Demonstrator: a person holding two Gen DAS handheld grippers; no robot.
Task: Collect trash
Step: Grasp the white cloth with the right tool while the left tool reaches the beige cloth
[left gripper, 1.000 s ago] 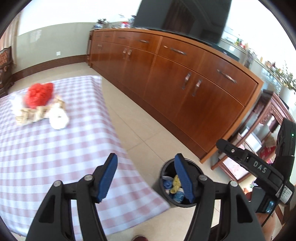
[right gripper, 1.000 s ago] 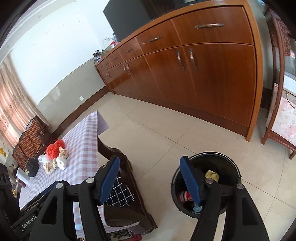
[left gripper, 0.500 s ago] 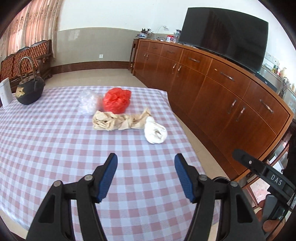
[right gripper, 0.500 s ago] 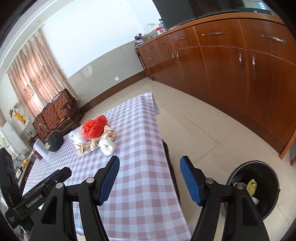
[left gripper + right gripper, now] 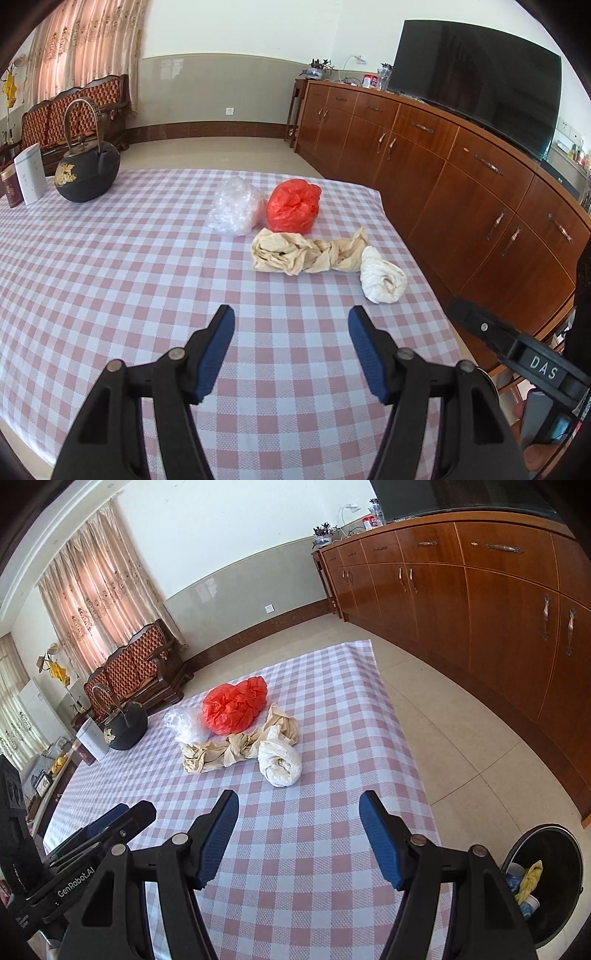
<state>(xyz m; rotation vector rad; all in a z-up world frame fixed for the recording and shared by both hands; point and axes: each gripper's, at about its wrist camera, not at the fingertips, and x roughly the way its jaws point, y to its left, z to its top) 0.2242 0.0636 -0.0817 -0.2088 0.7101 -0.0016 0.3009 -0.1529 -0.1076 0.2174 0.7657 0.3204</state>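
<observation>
Trash lies in a cluster on the pink-checked table point(image 5: 110, 266) point(image 5: 332, 849): a red plastic bag point(image 5: 293, 206) point(image 5: 234, 705), a clear crumpled bag point(image 5: 234, 210) point(image 5: 181, 722), a twisted beige paper point(image 5: 306, 253) point(image 5: 229, 751) and a white wad point(image 5: 382, 276) point(image 5: 279, 762). My left gripper point(image 5: 291, 321) is open over the cloth, short of the beige paper. My right gripper point(image 5: 299, 805) is open too, just short of the white wad. Nothing is between either pair of fingers. A black bin point(image 5: 546, 882) with trash inside stands on the floor at the right.
A black iron teapot point(image 5: 88, 175) point(image 5: 123, 725) and small boxes point(image 5: 31, 179) sit at the table's far left. A long wooden sideboard point(image 5: 461, 177) with a TV point(image 5: 476, 81) runs along the right. A carved sofa point(image 5: 136, 672) stands by the curtains.
Both views swung left from the floor and bin to the table top. The trash cluster now lies straight ahead of both grippers and closer. The jaws kept the same width.
</observation>
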